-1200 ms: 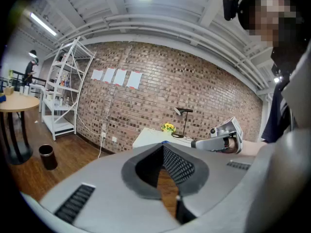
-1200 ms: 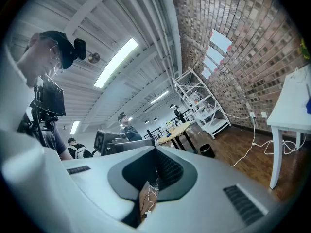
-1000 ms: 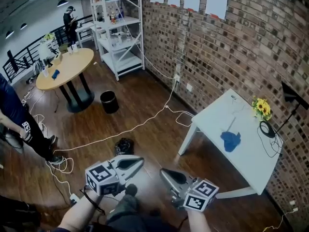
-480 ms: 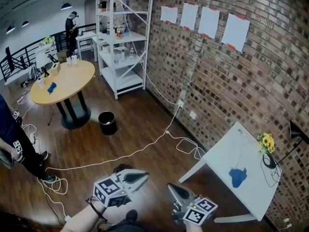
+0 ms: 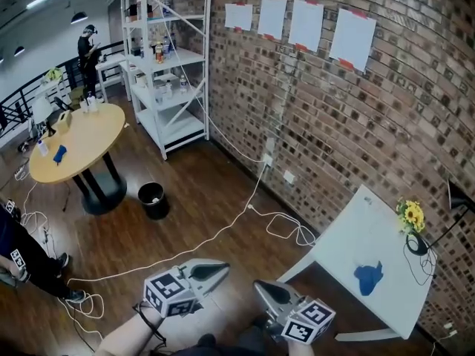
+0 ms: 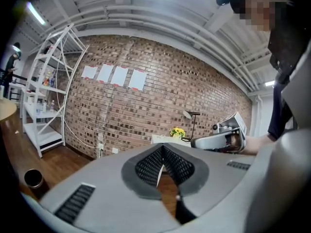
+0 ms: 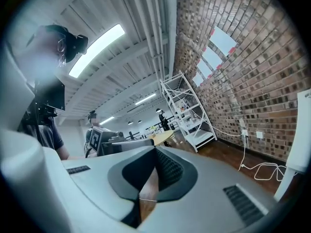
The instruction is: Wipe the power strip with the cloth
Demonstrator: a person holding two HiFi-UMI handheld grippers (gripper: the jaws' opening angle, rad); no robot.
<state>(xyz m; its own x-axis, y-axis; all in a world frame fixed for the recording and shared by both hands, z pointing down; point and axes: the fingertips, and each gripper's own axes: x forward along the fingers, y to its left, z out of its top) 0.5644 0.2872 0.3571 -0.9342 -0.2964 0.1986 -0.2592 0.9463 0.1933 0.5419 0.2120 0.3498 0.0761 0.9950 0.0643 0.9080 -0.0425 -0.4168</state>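
Note:
A blue cloth (image 5: 368, 277) lies crumpled on the white table (image 5: 349, 236) at the lower right of the head view. I cannot make out the power strip in any view. Both grippers are held over the wooden floor, well short of the table. My left gripper (image 5: 225, 271) is shut with nothing in it, and its meshed pads (image 6: 150, 165) meet at the tip. My right gripper (image 5: 258, 286) is shut and empty too. The left gripper view looks past its jaws (image 6: 163, 147) toward the table (image 6: 160, 139). In the right gripper view the closed jaws (image 7: 155, 150) point along the brick wall.
Yellow flowers (image 5: 410, 215), a black lamp (image 5: 454, 199) and a coiled black cable (image 5: 415, 245) stand at the table's far end. A white cable (image 5: 223, 232) trails over the floor. To the left are a black bin (image 5: 154, 198), a round wooden table (image 5: 67, 143), white shelves (image 5: 167, 65) and a person (image 5: 18, 262).
The head view has swung: the white table and cloth now sit lower and farther right, and more brick wall shows. Both grippers stay shut and empty, low in the picture.

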